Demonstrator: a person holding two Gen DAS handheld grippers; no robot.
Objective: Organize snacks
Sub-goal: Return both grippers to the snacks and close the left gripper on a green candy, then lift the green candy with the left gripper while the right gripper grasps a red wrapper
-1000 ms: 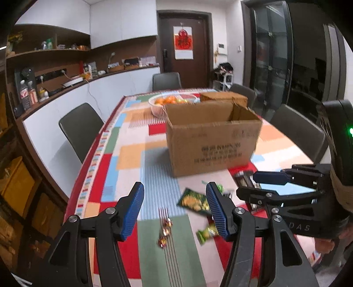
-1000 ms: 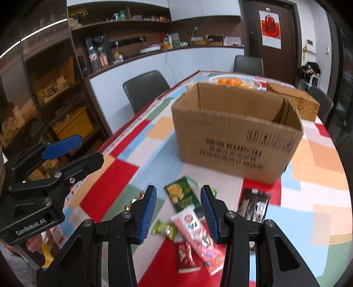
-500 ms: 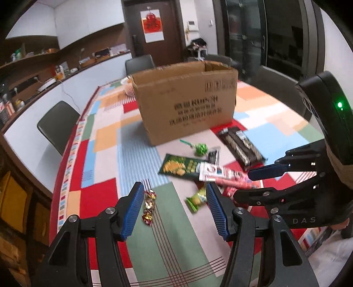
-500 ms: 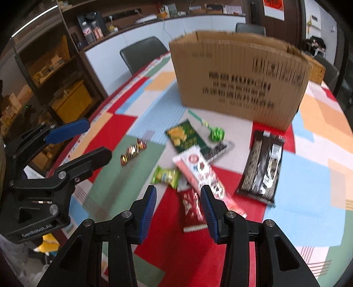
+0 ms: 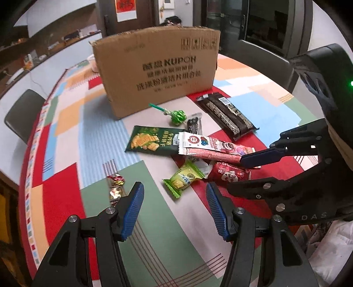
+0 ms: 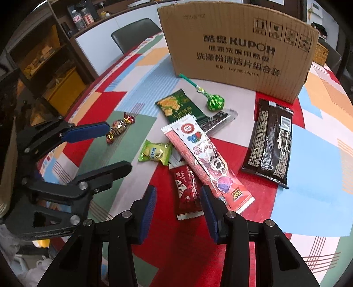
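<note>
Both tongs, left and right, hang wide open and empty over snack packets strewn on the bench before the cardboard box, apparently their destination.

Home dining room or office pantry; which one cannot be told. Long table covered by patchwork-coloured cloth, dark chairs set along its left edge. Wall counter beyond, open wooden shelves stocked with bottles and boxes. Brown door hung with red paper decoration at far end.
</note>
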